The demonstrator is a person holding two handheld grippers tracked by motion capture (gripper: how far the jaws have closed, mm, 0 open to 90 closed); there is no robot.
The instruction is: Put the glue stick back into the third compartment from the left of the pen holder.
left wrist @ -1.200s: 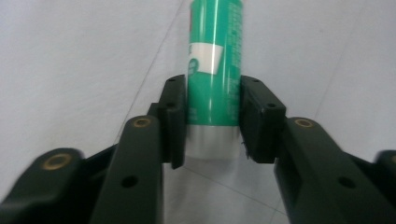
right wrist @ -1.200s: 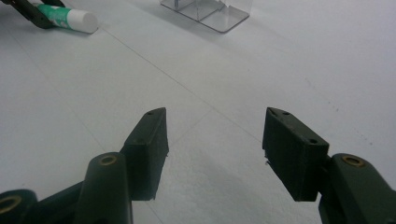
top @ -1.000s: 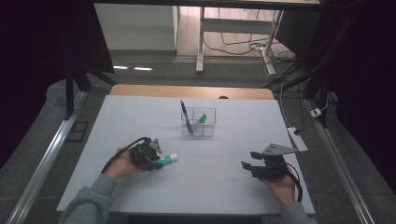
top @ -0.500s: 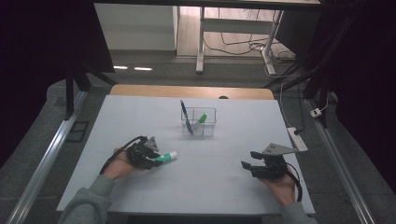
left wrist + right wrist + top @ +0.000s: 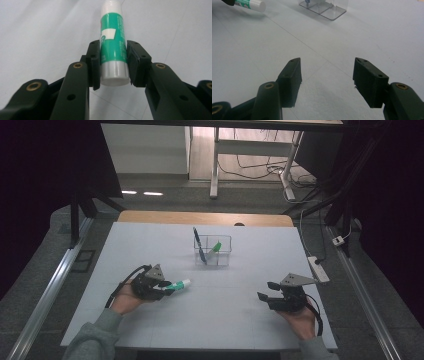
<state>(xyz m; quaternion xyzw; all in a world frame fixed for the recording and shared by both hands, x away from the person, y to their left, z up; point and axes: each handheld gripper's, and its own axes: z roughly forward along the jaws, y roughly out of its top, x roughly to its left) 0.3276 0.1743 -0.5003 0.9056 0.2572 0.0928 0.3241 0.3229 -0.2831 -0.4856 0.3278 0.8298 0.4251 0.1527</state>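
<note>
- High view: pale grey table with a faint grid of seams; a tan wooden strip runs along its far edge at 12 o'clock. Room is dark; grey floor, metal rails at 9 and 3 o'clock, a white desk frame and loose cables beyond at 12–1 o'clock, a white power strip on the floor at 3 o'clock.
- High view: clear plastic organiser box stands at table centre toward 12 o'clock, with a dark blue pen leaning in it and a green item beside the pen.
- High view: left gripper at 8 o'clock of the table, pinching a green-and-white glue stick whose white end points toward 3 o'clock, low over the surface. Right gripper at 4 o'clock, well apart from the stick and box.
- Left gripper view: pads pressed on both sides of the glue stick, gripping near its white base; the tube points to 12 o'clock over bare grey table.
- Right gripper view: right gripper spread, nothing between its pads, only table surface with a seam line. Organiser box at 12 o'clock, glue stick at 10–11 o'clock.
</note>
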